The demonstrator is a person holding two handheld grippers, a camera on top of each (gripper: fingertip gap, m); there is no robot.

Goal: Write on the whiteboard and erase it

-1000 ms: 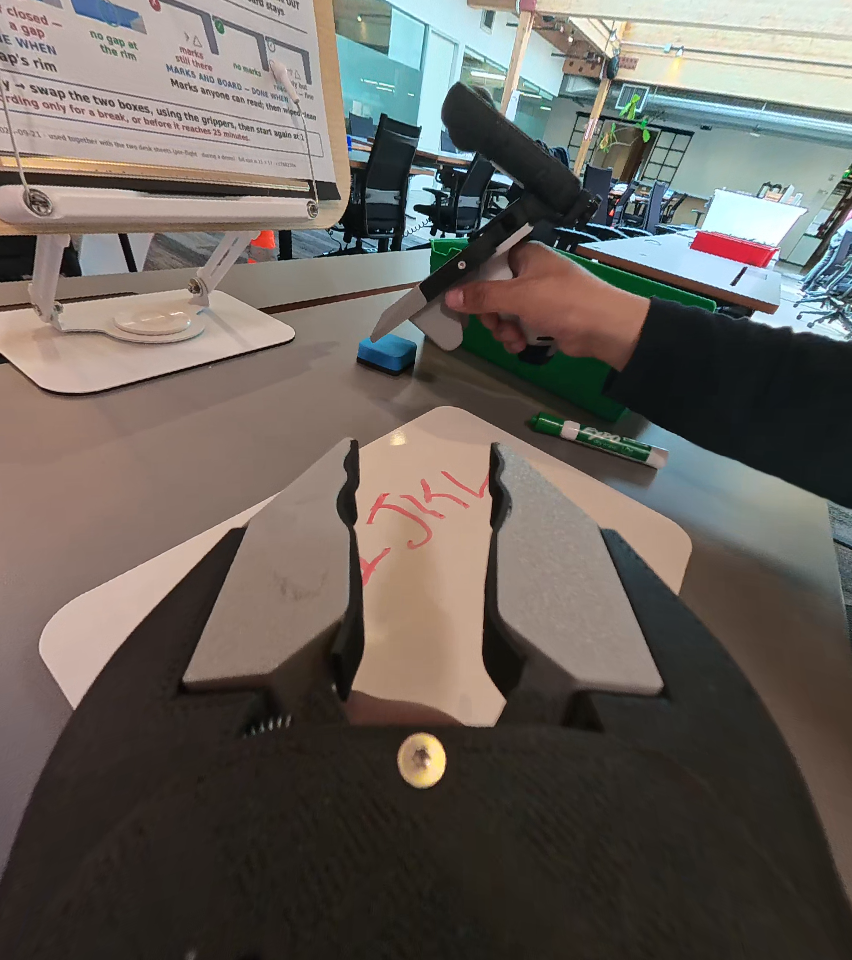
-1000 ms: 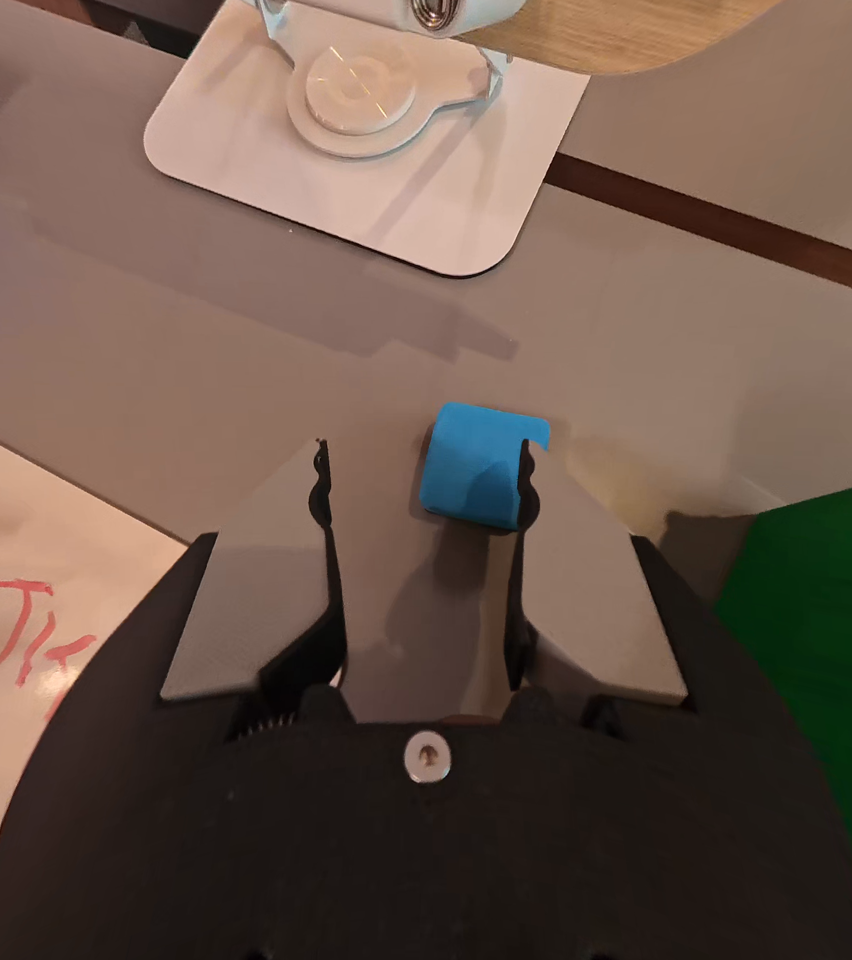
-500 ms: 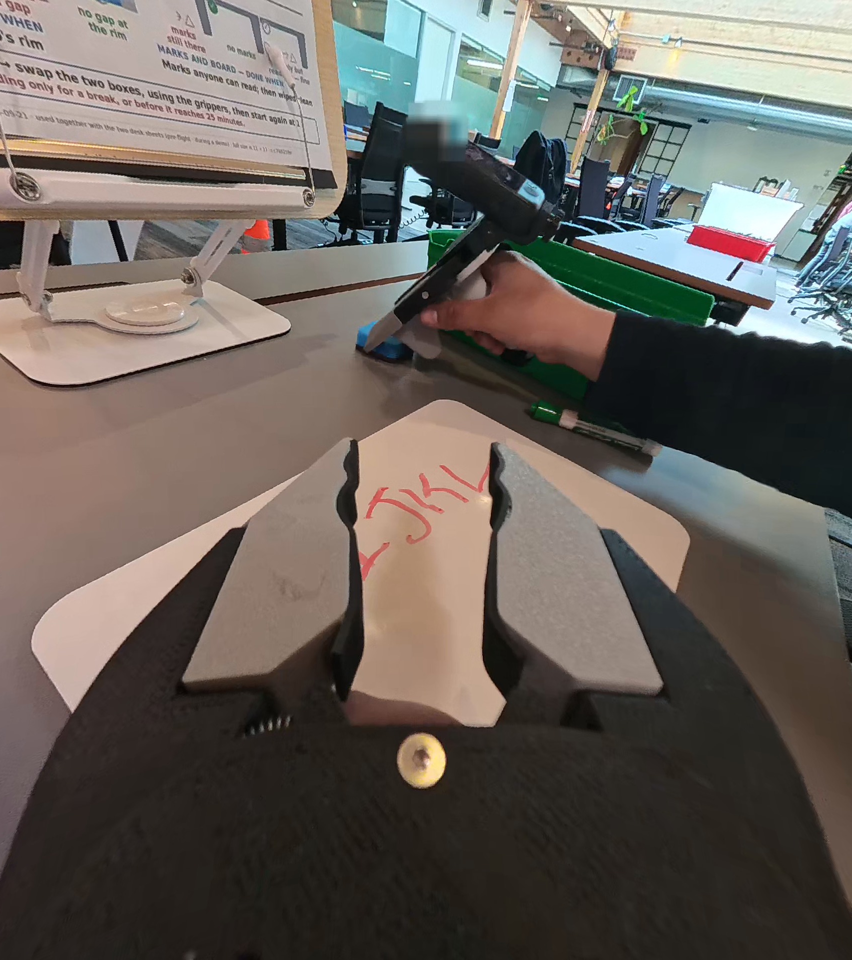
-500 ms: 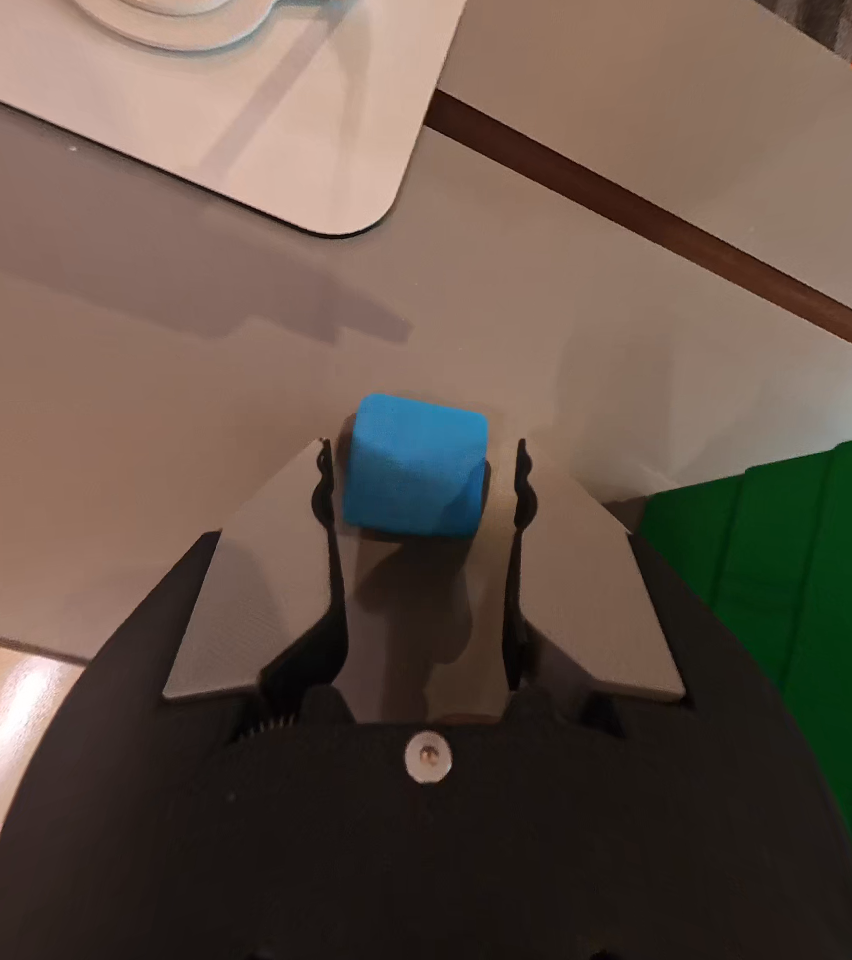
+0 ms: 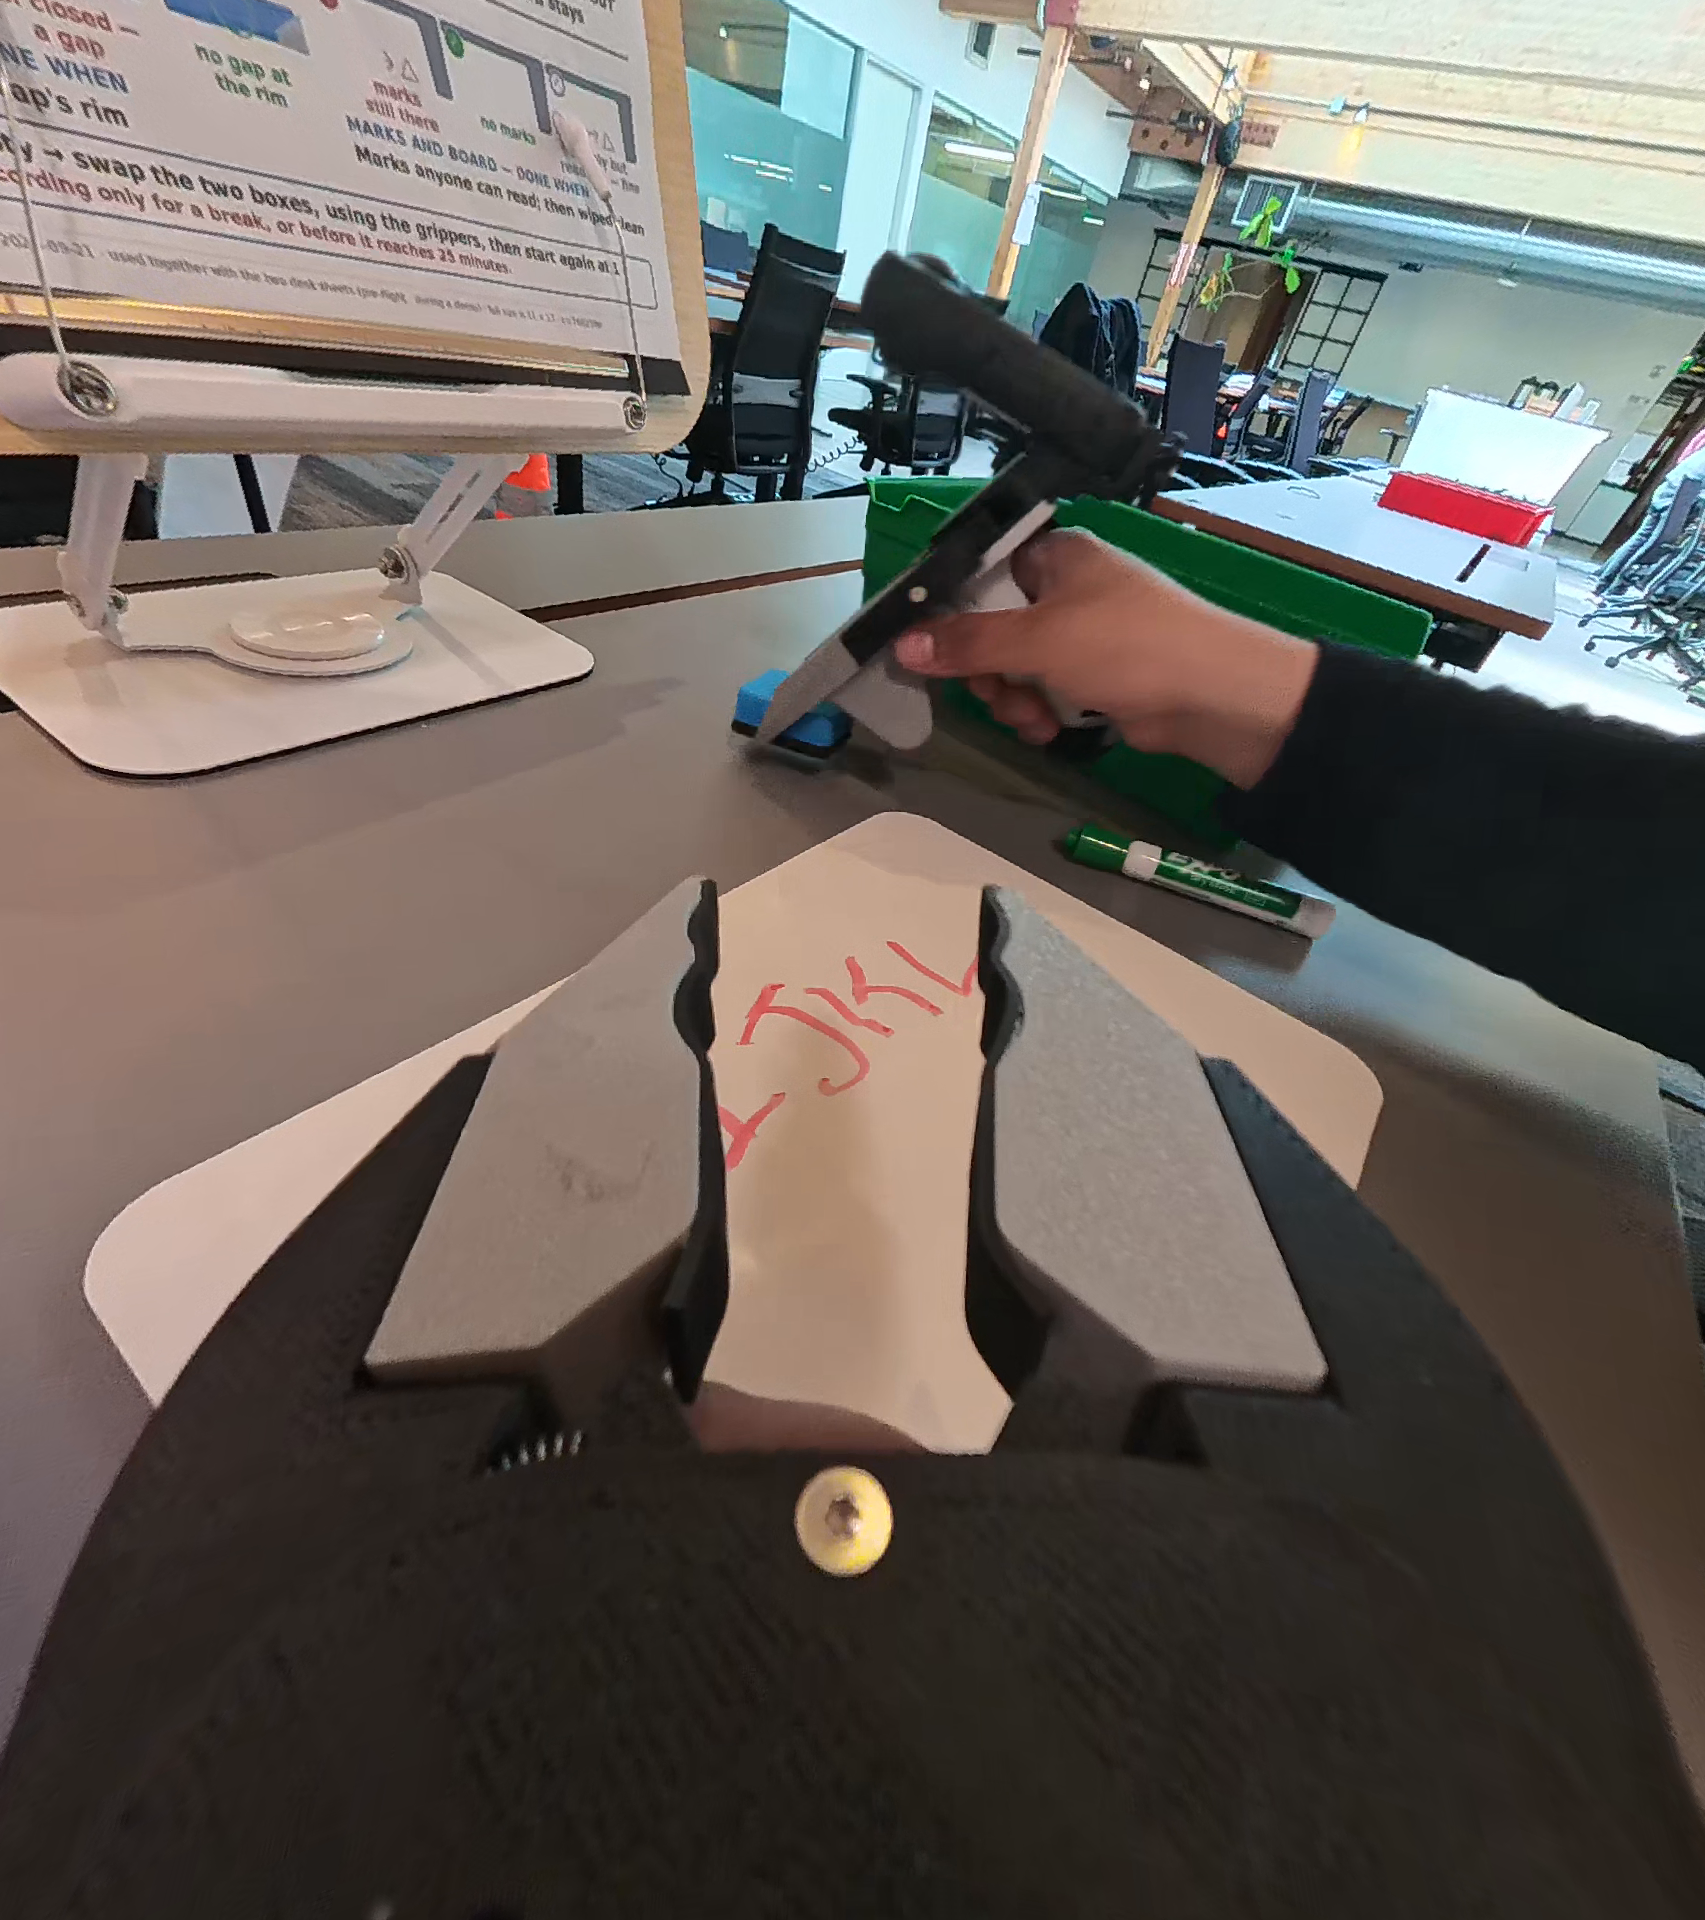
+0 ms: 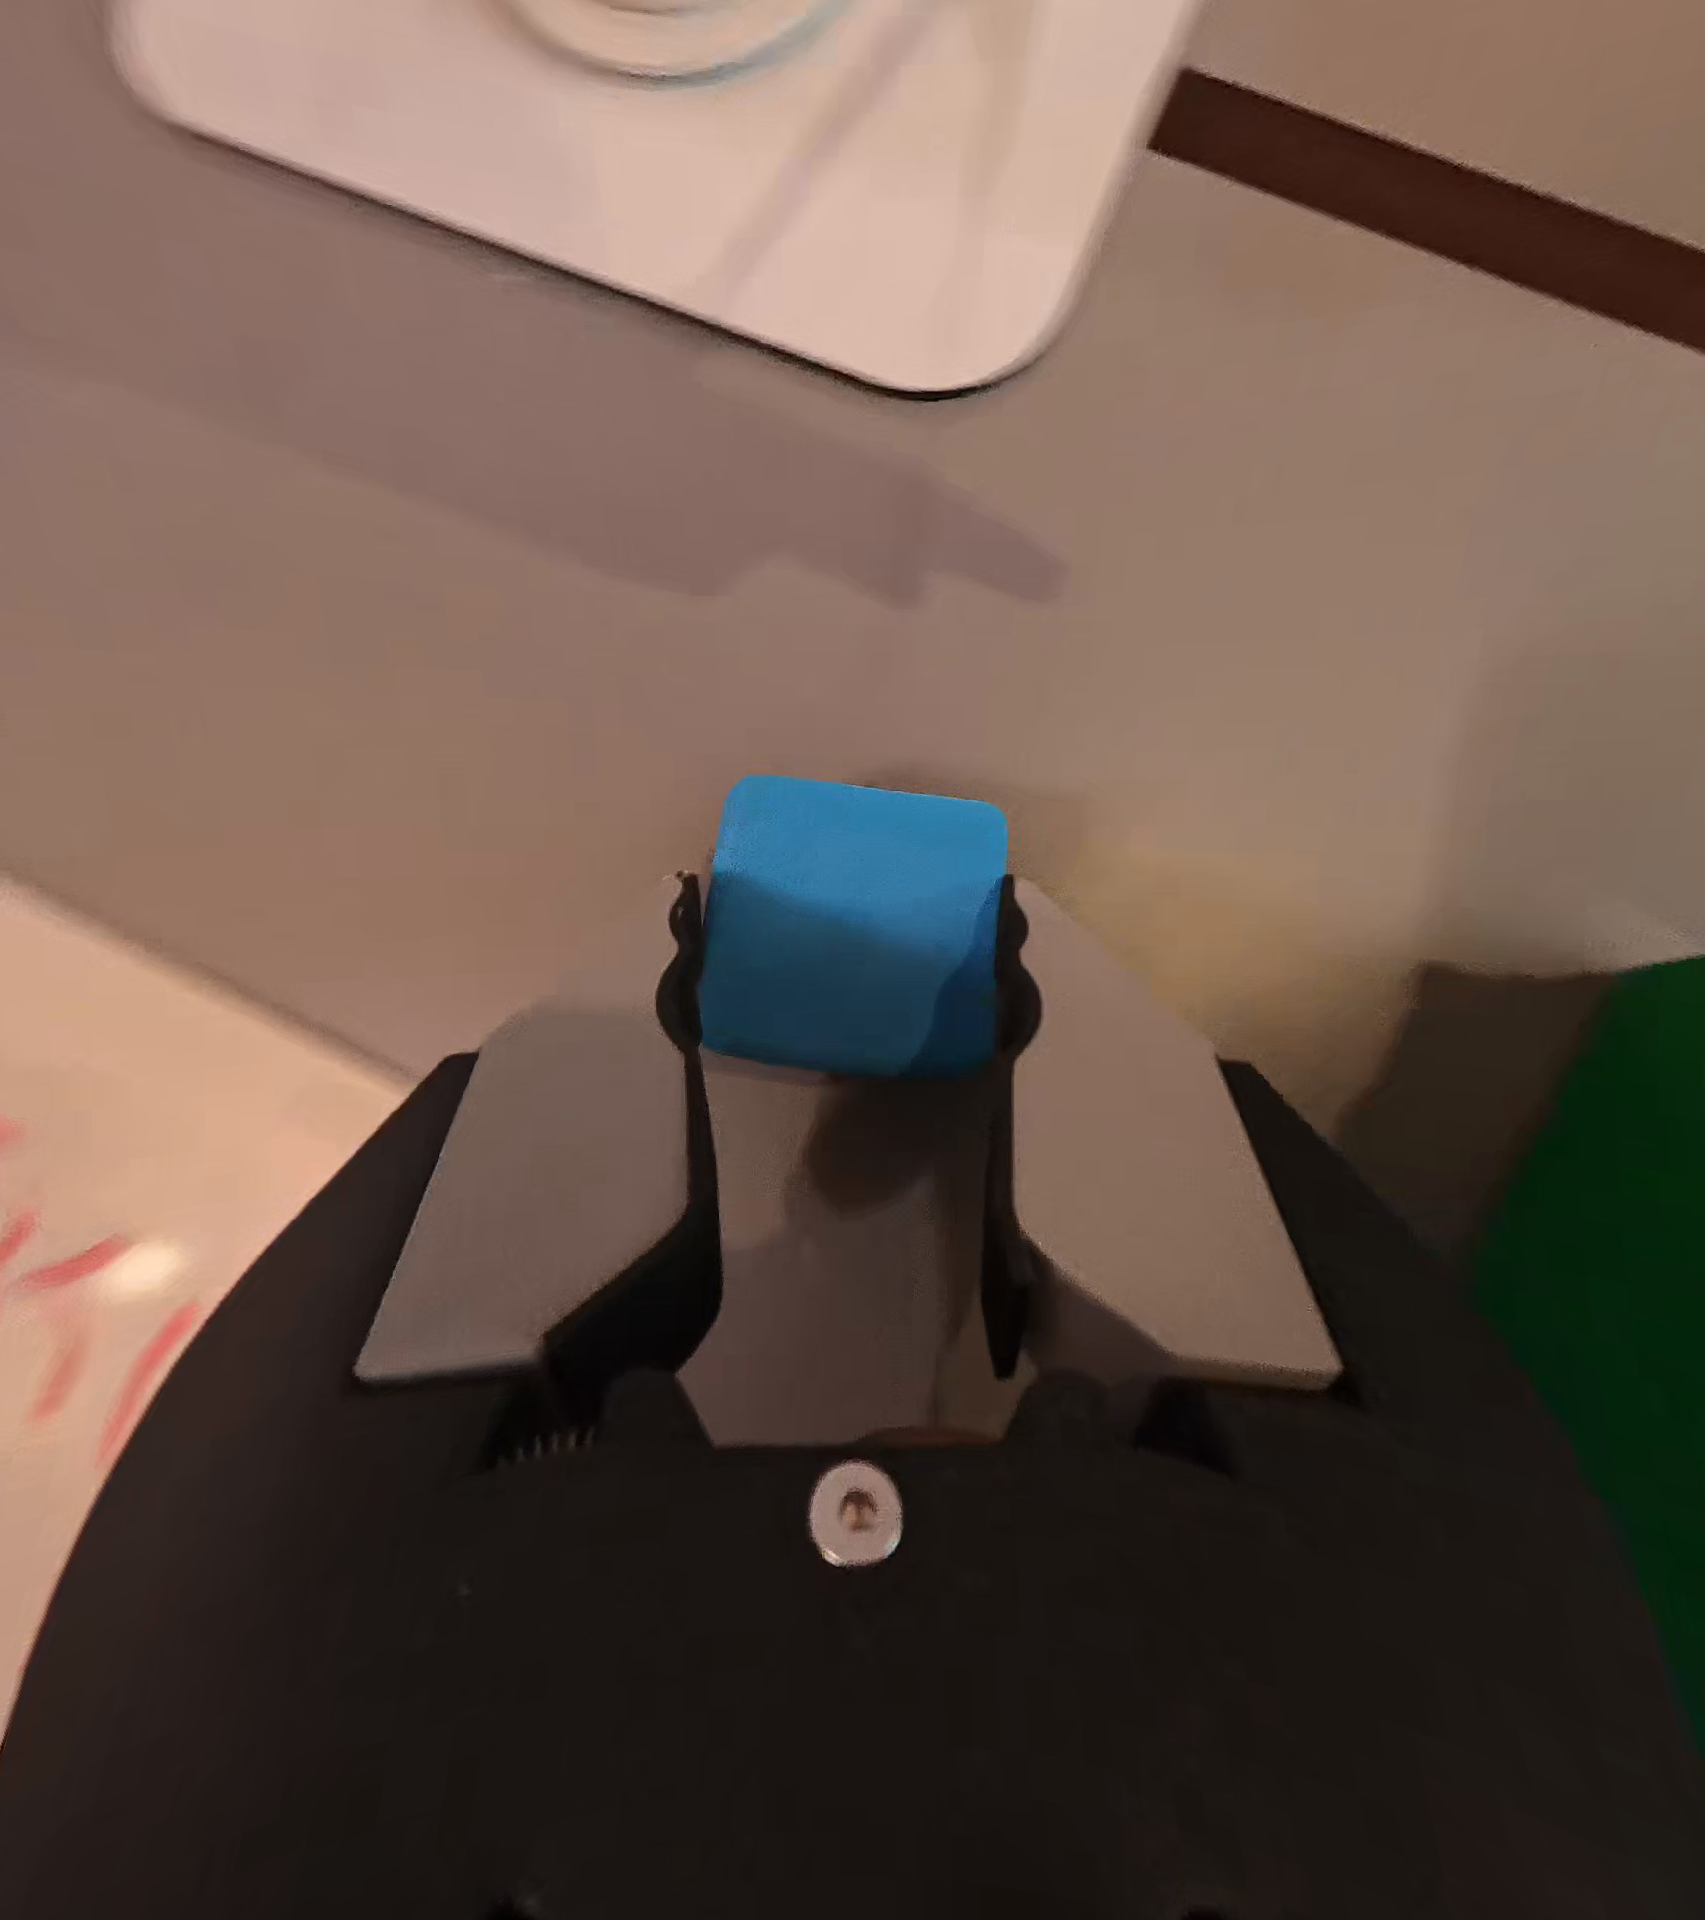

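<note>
The white whiteboard [image 5: 1212,1081] lies flat on the grey table and bears red handwritten letters [image 5: 858,1029]. My left gripper [image 5: 843,920] hovers over it, open and empty. My right gripper [image 6: 843,909] is shut on the blue eraser [image 6: 848,935], pinching its sides with the fingertips. In the left wrist view the right gripper [image 5: 796,717] holds the eraser [image 5: 763,694] at the table surface, just beyond the board's far corner. A corner of the board with red marks shows in the right wrist view [image 6: 48,1091]. A green marker [image 5: 1201,868] lies capped to the board's right.
A white document stand [image 5: 287,665] with an instruction sheet stands at the back left; its base shows in the right wrist view [image 6: 619,156]. A green bin [image 5: 1243,613] sits right of the eraser, also in the right wrist view [image 6: 1658,1247]. A person's sleeved arm [image 5: 1554,862] reaches across the right side. There is about 25 cm between the tips of the two grippers.
My right gripper came down around the blue eraser and shut on it, then tipped back slightly. My left gripper stayed open over the board.
</note>
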